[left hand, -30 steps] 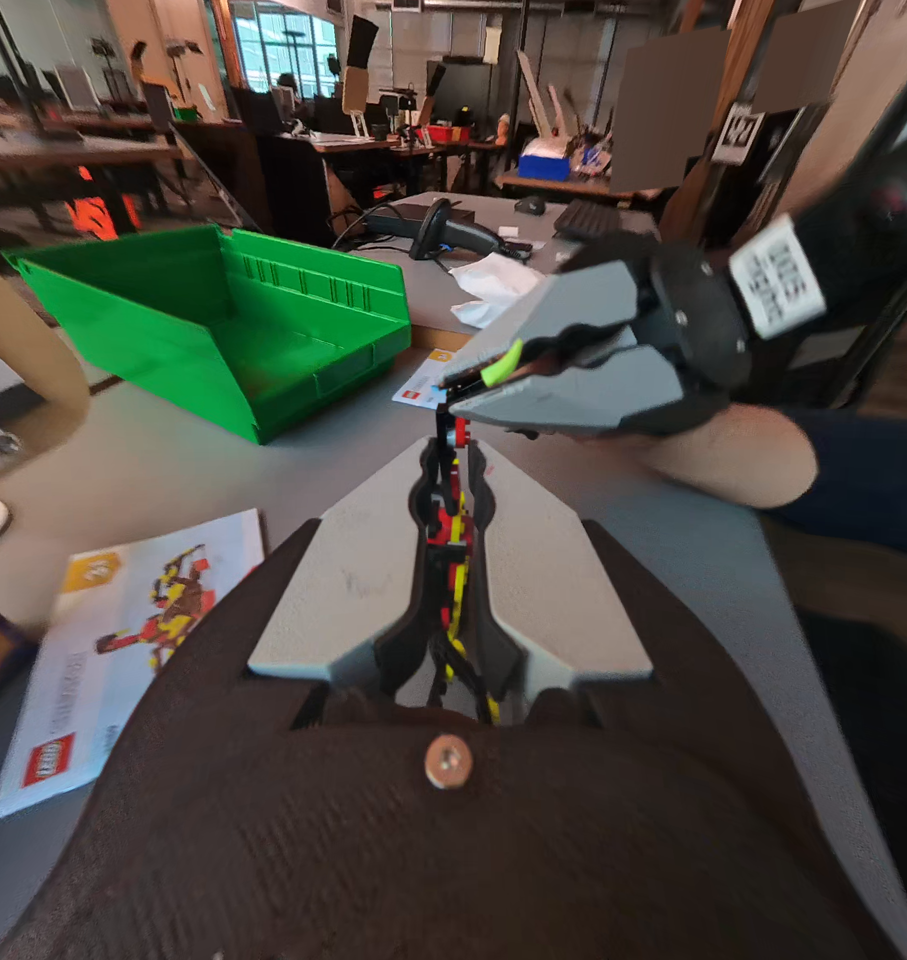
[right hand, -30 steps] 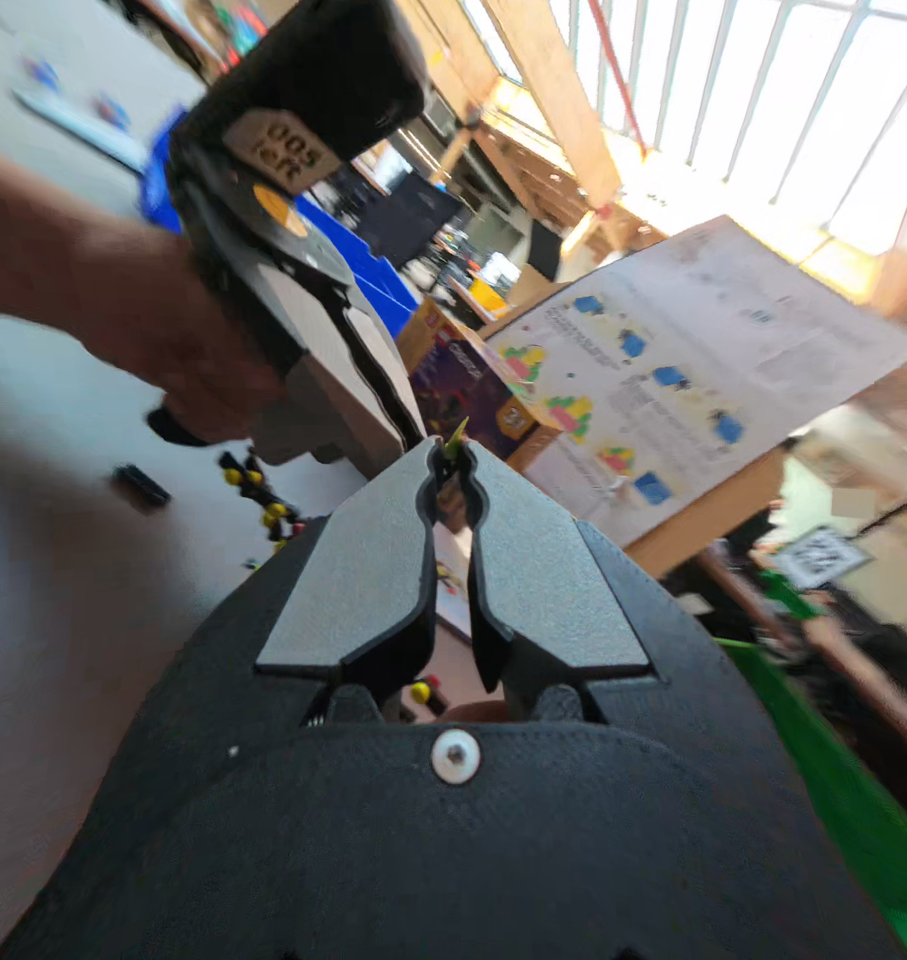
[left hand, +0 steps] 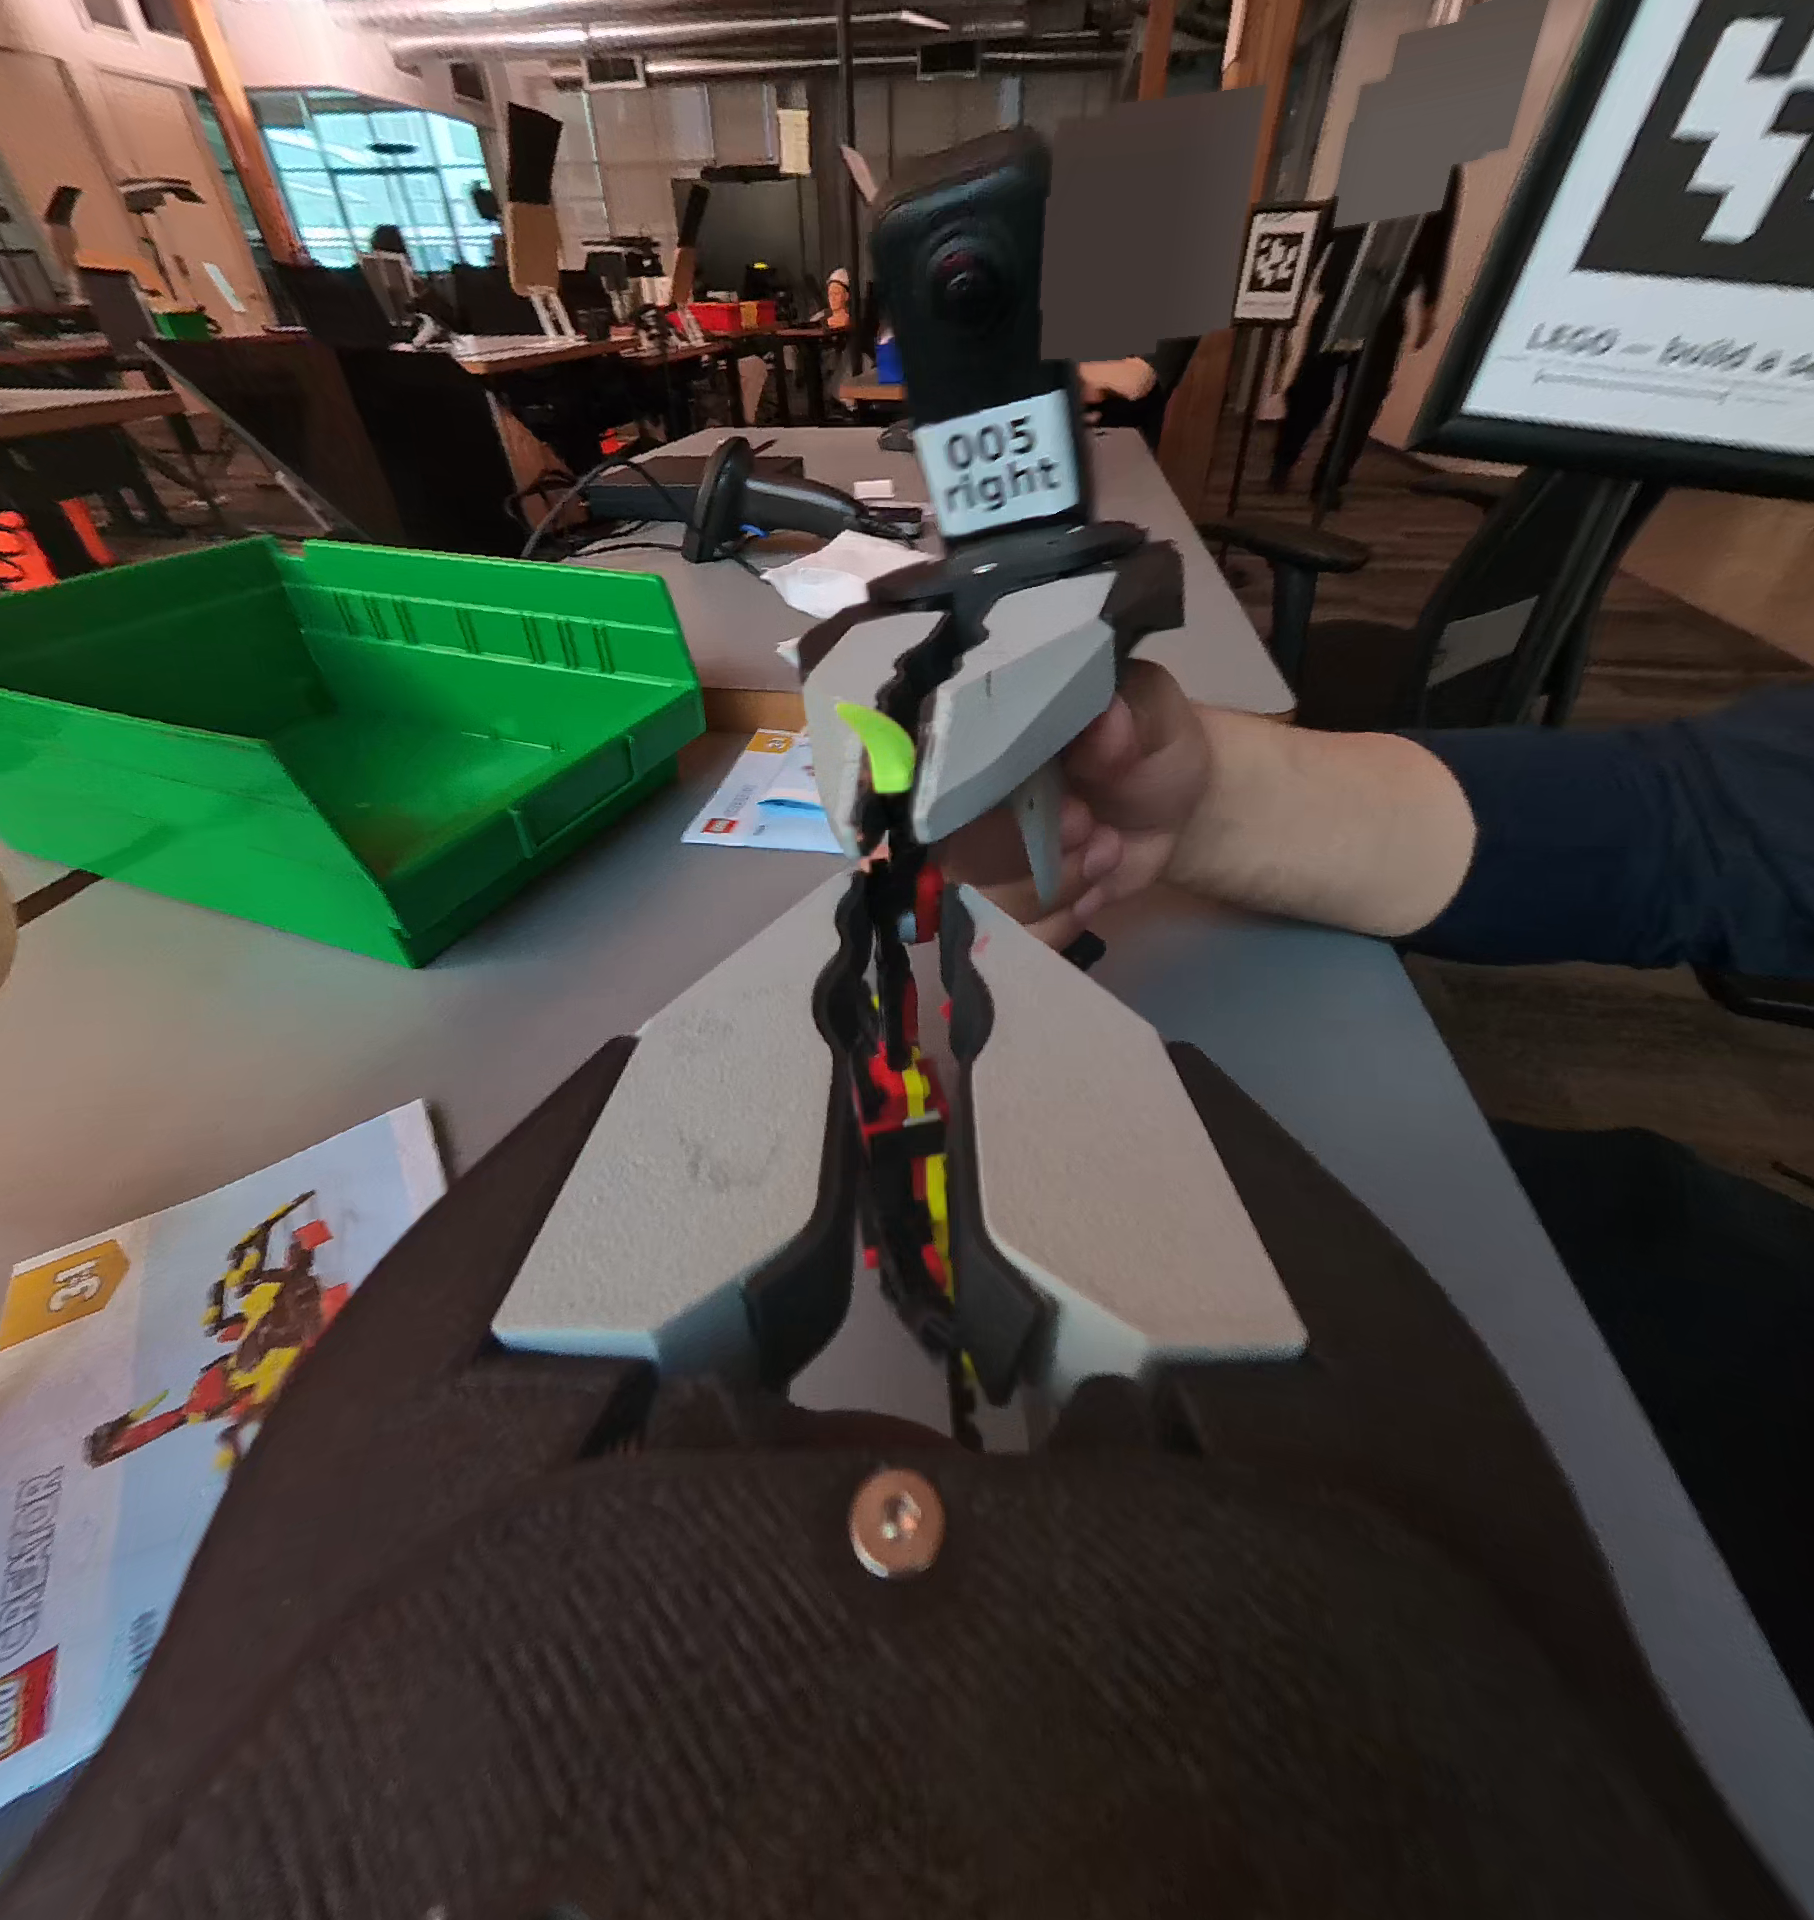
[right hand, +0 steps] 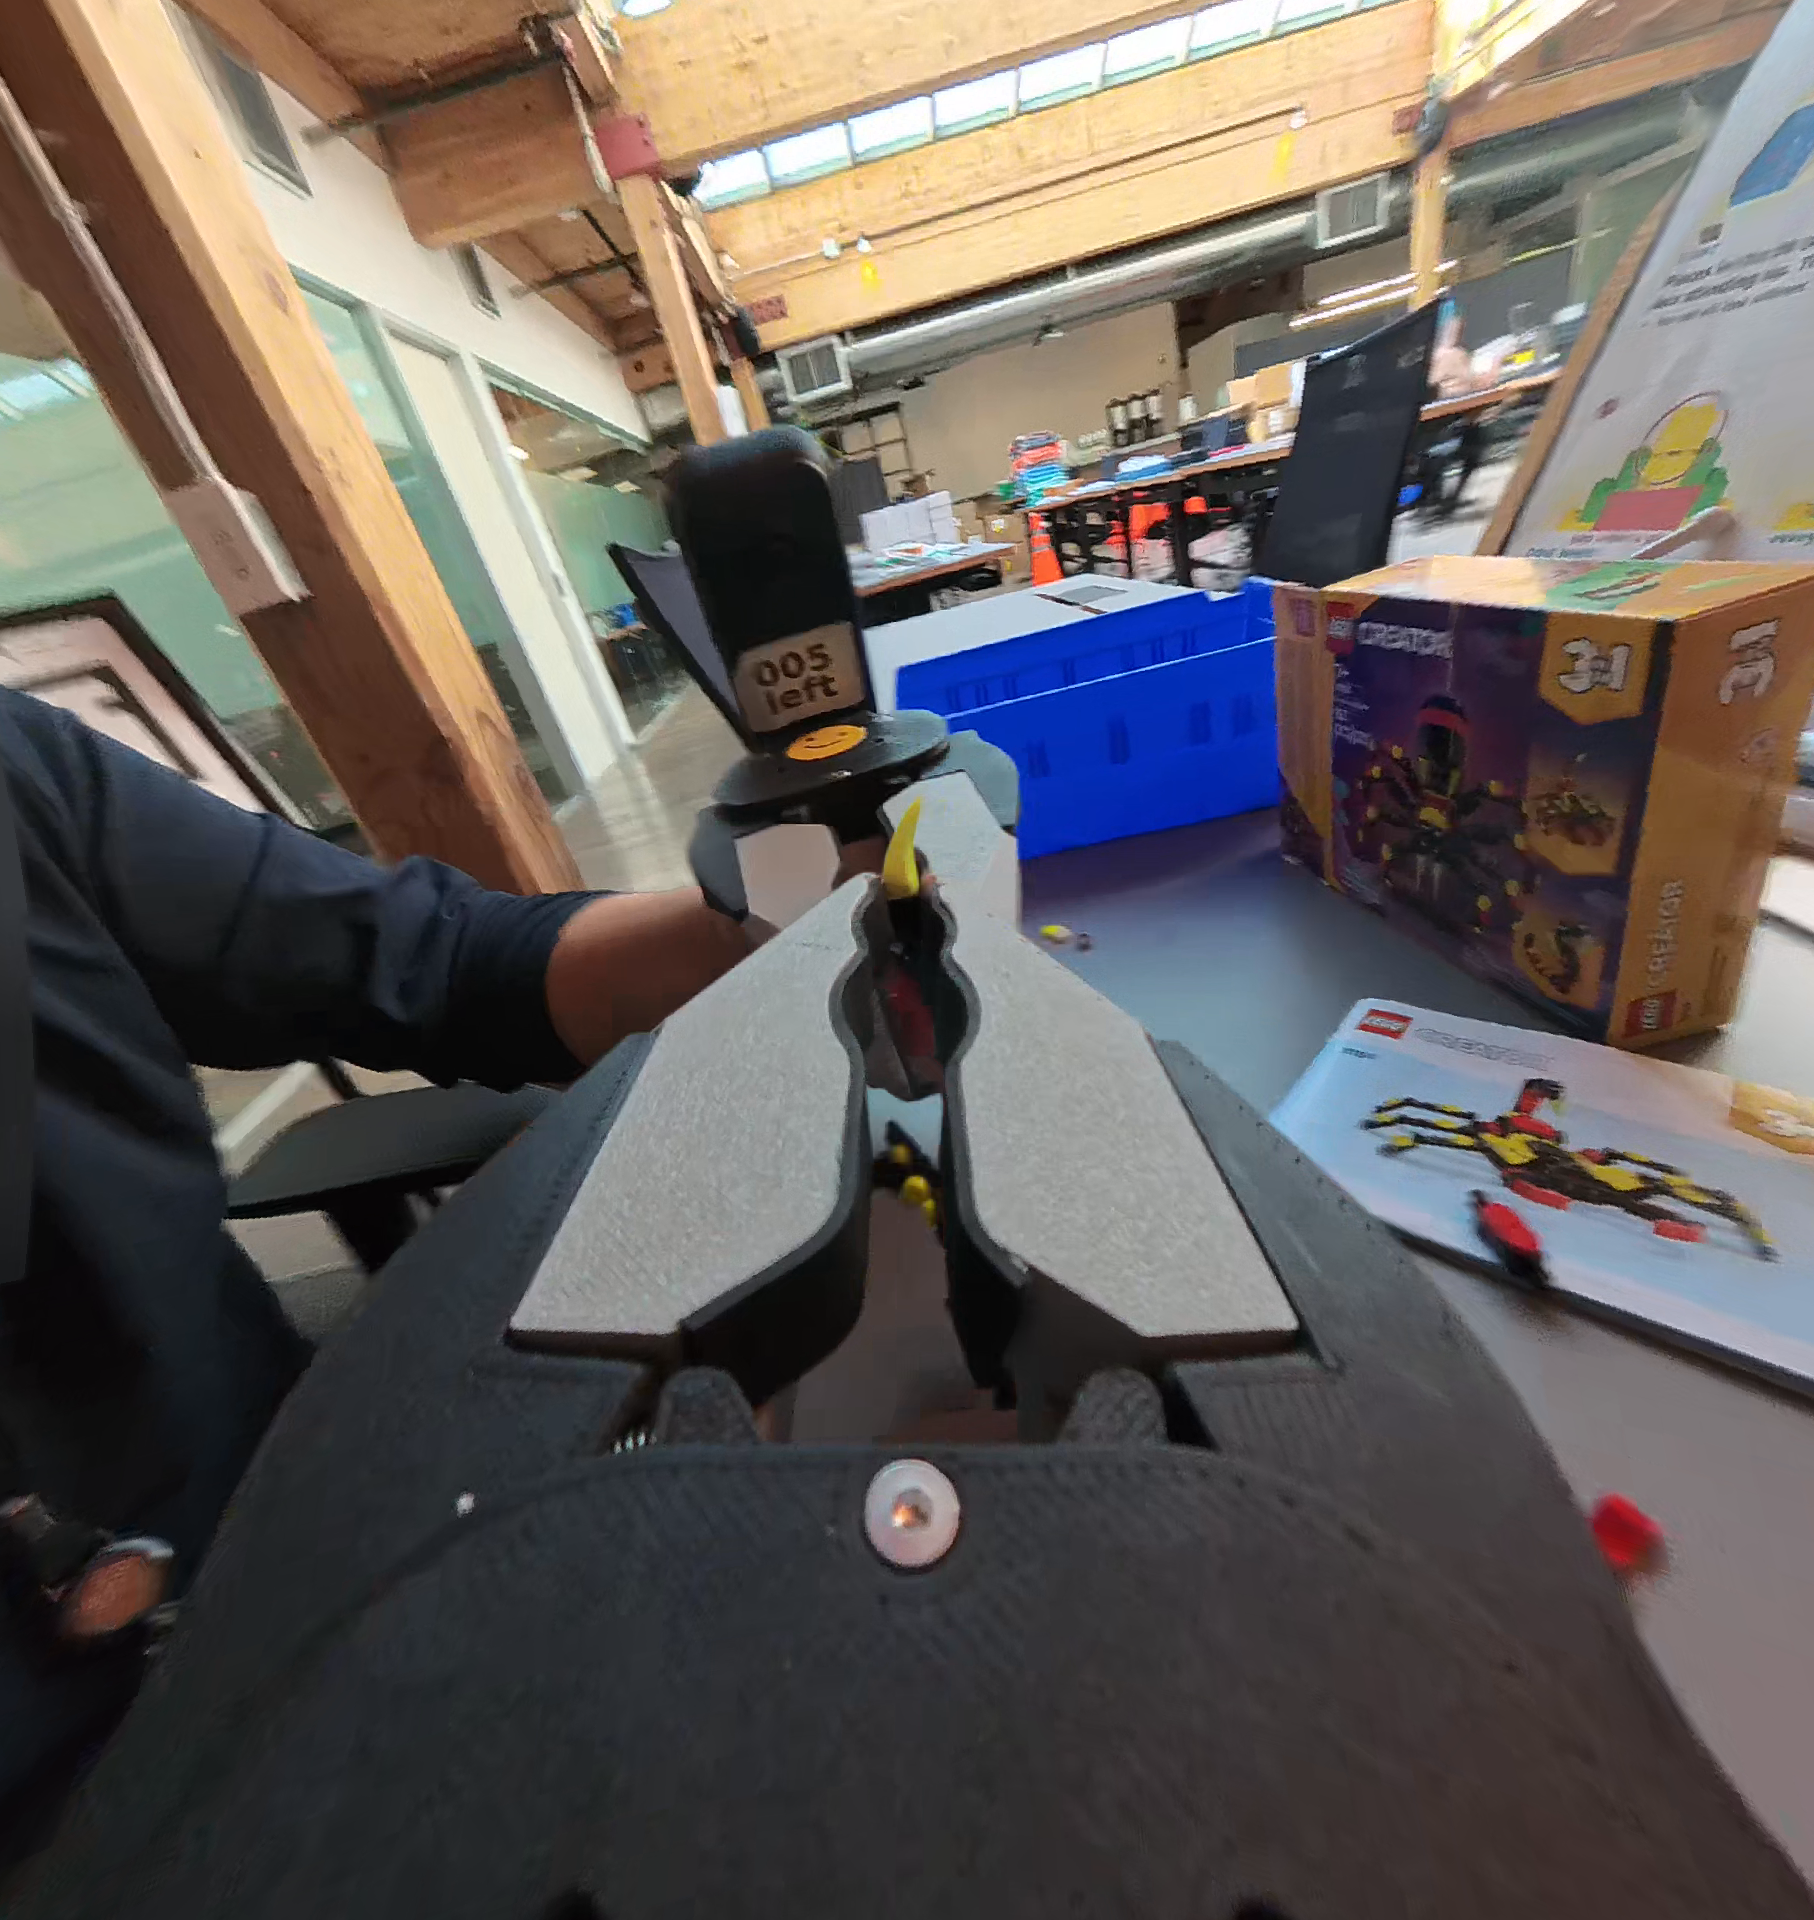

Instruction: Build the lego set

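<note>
My left gripper is shut on a slim black, red and yellow brick model, which stands upright between its fingers above the grey table. My right gripper points down over the model's top end, a person's hand around its handle. It is shut on a lime-yellow claw piece that meets the model's black tip. In the right wrist view the right gripper pinches the claw piece at its fingertips, with a grey finger of the left gripper just behind.
A green bin stands at the left, with an instruction booklet near me and a smaller leaflet beyond. In the right wrist view there are a blue bin, the set's box, a booklet and a loose red piece. Both grippers' tips are close together, under 4 cm apart.
The right gripper has turned from lying sideways at the model's tip to pointing down over it, with the claw piece still in it. The left gripper still holds the model.
</note>
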The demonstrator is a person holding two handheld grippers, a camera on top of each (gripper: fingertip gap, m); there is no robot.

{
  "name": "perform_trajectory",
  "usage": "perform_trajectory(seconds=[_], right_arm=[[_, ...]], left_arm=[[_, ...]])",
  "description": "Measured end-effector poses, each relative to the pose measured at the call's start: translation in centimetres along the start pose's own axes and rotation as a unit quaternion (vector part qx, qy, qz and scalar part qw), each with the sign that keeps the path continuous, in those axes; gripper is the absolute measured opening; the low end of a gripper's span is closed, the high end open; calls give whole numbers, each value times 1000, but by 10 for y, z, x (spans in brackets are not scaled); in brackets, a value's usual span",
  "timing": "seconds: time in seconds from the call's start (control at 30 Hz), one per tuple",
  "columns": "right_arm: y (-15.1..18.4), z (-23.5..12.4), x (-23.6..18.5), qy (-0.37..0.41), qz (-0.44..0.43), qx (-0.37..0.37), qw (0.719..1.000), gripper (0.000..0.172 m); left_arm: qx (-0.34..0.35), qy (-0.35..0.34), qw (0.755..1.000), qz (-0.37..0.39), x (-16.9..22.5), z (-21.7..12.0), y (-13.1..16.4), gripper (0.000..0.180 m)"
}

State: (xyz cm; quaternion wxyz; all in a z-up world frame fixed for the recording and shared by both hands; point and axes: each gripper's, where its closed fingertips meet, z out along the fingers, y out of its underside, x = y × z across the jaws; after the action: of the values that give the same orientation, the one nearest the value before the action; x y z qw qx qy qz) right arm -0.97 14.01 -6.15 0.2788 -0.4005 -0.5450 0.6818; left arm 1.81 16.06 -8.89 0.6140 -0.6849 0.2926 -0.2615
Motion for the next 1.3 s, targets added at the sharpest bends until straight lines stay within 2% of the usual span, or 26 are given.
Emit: perform_trajectory(seconds=[0.13,0.23,0.3,0.43,0.5,0.63,0.73,0.8,0.87,1.0,1.03,1.07,1.13,1.3], right_arm=[[-10,-6,-10,-101,149,42,983,4],[-15,-9,-11,-128,191,63,971,13],[-11,-8,-9,-110,170,49,978,18],[0,-6,0,-24,48,2,999,4],[4,-6,0,-7,7,-17,1000,3],[3,-5,1,5,-21,-19,1000,3],[1,-3,9,70,-103,-21,992,3],[-3,-3,14,133,-197,-27,971,2],[-6,-6,17,191,-290,-43,937,3],[-16,-10,18,286,-443,-55,848,1],[-18,-12,20,304,-473,-61,825,2],[-17,-12,21,310,-483,-69,816,2],[-15,-14,24,303,-457,-70,833,2],[-31,-36,43,303,-328,-14,895,2]], left_arm=[[29,59,996,-63,12,-3,-10,10],[35,66,994,-85,10,-4,-11,10],[27,59,994,-90,7,-4,-8,10],[21,53,994,-94,4,-3,-4,10],[22,54,994,-94,5,-3,-5,10],[25,52,994,-95,4,-3,-6,10],[40,32,992,-114,-4,-2,-7,10],[67,37,985,-157,-7,-1,-12,10],[87,42,976,-193,-9,1,-13,9],[112,65,959,-253,-8,4,-16,9],[100,77,955,-267,-6,7,-11,9],[94,80,953,-277,-5,10,-6,9],[88,85,949,-291,-5,13,0,9],[80,71,959,-264,-11,8,1,9]])
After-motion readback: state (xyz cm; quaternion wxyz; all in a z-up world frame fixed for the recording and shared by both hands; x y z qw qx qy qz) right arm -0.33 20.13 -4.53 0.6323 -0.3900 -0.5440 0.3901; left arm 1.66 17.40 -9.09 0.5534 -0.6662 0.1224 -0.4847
